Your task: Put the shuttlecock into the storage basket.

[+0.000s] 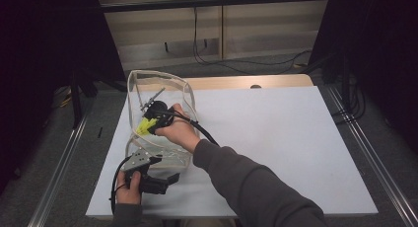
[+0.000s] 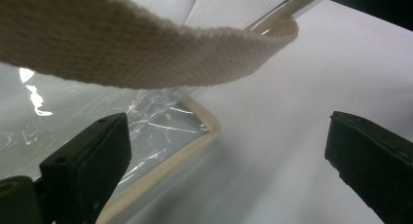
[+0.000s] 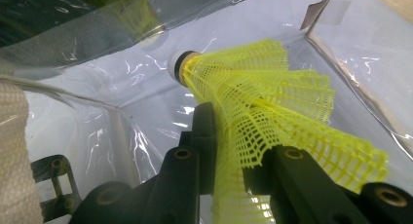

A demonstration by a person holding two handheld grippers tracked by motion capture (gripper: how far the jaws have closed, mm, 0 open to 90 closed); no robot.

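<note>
Right tongs (image 3: 229, 180) pinching the yellow shuttlecock (image 3: 272, 112) inside the clear bag (image 1: 157, 84), plastic walls close on every side, webbing strap (image 2: 146, 48) hanging over the spread left tongs (image 2: 224, 160), broad bare counter (image 1: 276, 138) stretching right of the bag

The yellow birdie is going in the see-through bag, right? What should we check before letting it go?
1. Birdie gripped: ok, the right gripper is shut on its yellow skirt.
2. Birdie inside the bag: ok, the right gripper view shows clear walls all around it.
3. Birdie close to the bag's bottom: cannot tell.
4. Bag held steady: not ok, the left gripper is open by the bag's corner, clamping nothing.
5. Strap out of the way: ok, it hangs above the left gripper's jaws, not between them.
</note>
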